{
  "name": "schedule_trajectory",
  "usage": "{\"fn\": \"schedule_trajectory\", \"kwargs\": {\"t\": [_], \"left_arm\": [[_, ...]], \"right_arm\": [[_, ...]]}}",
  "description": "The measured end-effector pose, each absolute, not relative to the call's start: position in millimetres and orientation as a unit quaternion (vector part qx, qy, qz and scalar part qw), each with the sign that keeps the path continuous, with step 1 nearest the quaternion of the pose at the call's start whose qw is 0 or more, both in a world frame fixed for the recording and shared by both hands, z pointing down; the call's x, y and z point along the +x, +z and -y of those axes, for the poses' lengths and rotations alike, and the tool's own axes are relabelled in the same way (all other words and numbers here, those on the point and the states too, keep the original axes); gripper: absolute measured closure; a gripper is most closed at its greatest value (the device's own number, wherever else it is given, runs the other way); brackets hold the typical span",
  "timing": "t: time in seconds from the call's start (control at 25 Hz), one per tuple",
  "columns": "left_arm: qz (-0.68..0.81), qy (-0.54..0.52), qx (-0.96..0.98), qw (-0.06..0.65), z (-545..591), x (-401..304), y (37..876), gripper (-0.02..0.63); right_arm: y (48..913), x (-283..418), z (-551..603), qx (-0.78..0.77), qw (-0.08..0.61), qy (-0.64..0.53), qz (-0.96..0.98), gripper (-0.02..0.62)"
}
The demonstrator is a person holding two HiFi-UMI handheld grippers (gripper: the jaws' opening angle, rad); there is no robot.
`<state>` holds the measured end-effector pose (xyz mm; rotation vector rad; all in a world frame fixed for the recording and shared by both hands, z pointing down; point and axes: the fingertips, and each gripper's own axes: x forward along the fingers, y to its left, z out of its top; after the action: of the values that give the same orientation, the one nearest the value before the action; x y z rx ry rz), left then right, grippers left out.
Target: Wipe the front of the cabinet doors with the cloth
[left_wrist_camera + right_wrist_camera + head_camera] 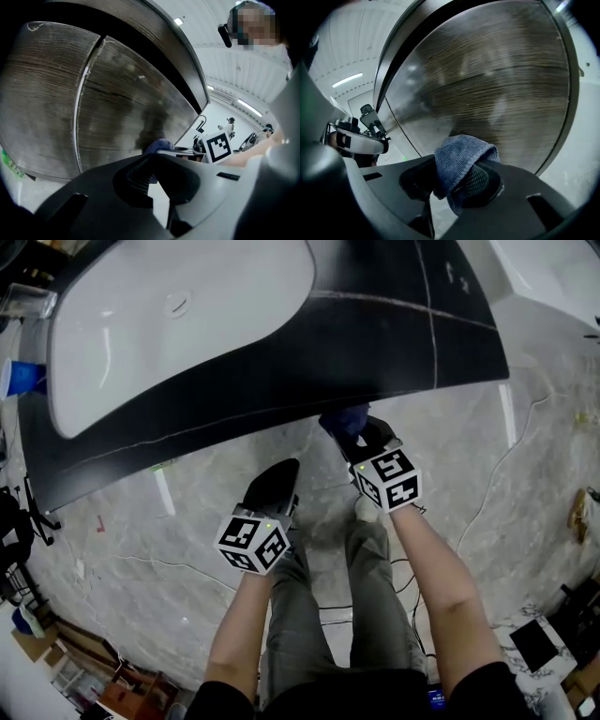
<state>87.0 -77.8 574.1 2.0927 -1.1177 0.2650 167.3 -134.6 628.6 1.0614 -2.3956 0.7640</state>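
Dark wood-grain cabinet doors point(136, 103) fill both gripper views, with a pale seam point(84, 98) between two of them. In the right gripper view the door point(487, 84) is close ahead. My right gripper point(457, 176) is shut on a folded blue cloth point(459, 150), whose bunched end sits at or just off the door face. From the head view this gripper point(361, 432) and the cloth point(342, 418) reach under the black countertop's edge. My left gripper point(274, 479) hangs lower and to the left, jaws shut with nothing in them. Its view shows the cloth point(159, 144) beyond its jaws point(157, 171).
Above the cabinet lie a black countertop point(394, 334) and a white sink basin point(178, 324). A white fixture point(553, 273) stands at the top right. The person's legs point(328, 615) stand on a marble floor point(487, 456) with a thin cable point(489, 486). Clutter lines the left edge point(56, 652).
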Motion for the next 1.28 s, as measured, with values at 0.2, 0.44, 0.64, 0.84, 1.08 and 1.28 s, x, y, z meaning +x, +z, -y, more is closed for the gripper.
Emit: {"fn": "schedule_trajectory", "kwargs": {"t": [0.2,0.44,0.64,0.84,1.08,1.28], "left_arm": [[0.422,0.110,0.821,0.368,86.1,118.6,581.1,0.595],[0.408,0.116,0.827,0.368,90.9,149.3,585.9,0.597],[0.409,0.124,0.826,0.368,92.4,158.1,591.2,0.595],[0.407,0.134,0.821,0.377,87.1,158.8,594.1,0.595],[0.413,0.127,0.818,0.380,79.8,143.9,578.6,0.597],[0.405,0.139,0.819,0.382,66.0,131.5,564.3,0.595]], "right_arm": [[630.2,200.5,141.7,0.386,0.212,0.265,0.858,0.469],[632.6,230.1,144.3,0.398,0.213,0.266,0.852,0.469],[634.2,245.1,139.8,0.409,0.208,0.277,0.844,0.469],[626.9,243.6,123.2,0.409,0.201,0.287,0.843,0.469],[610.5,229.9,105.8,0.416,0.189,0.302,0.837,0.469],[585.9,214.1,97.1,0.420,0.179,0.303,0.836,0.469]]}}
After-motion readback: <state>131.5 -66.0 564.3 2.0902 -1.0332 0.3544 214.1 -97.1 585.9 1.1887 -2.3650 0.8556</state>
